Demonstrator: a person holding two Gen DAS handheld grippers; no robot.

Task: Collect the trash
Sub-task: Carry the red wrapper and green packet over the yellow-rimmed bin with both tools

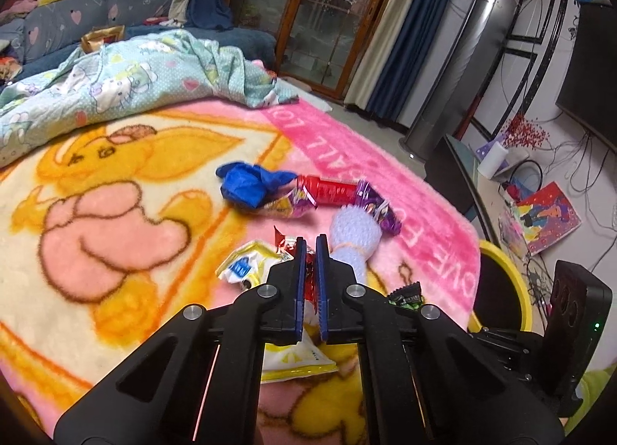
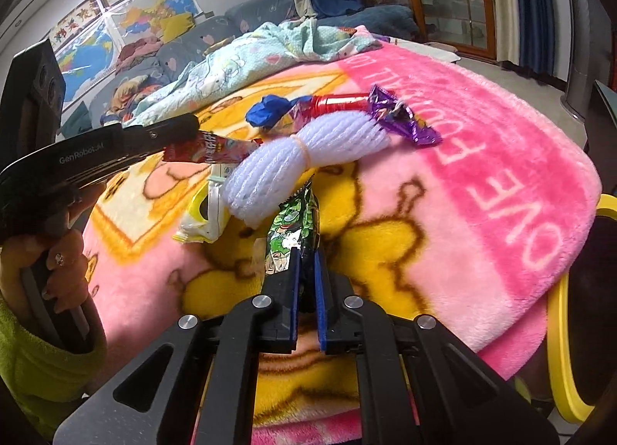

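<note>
Right gripper pinches green wrapper; left gripper pinches red wrapper. Both hover near the blanket's edge by the yellow bin. Thin-edge grips: wrappers may slip out short of bin.

Your left tool hides most of the red wrapper it pinches, and your right tool covers the lower end of the green snack packet. The yellow-rimmed bin is cut off behind the bed's edge. The print on the purple wrapper is too blurred to read.
</note>
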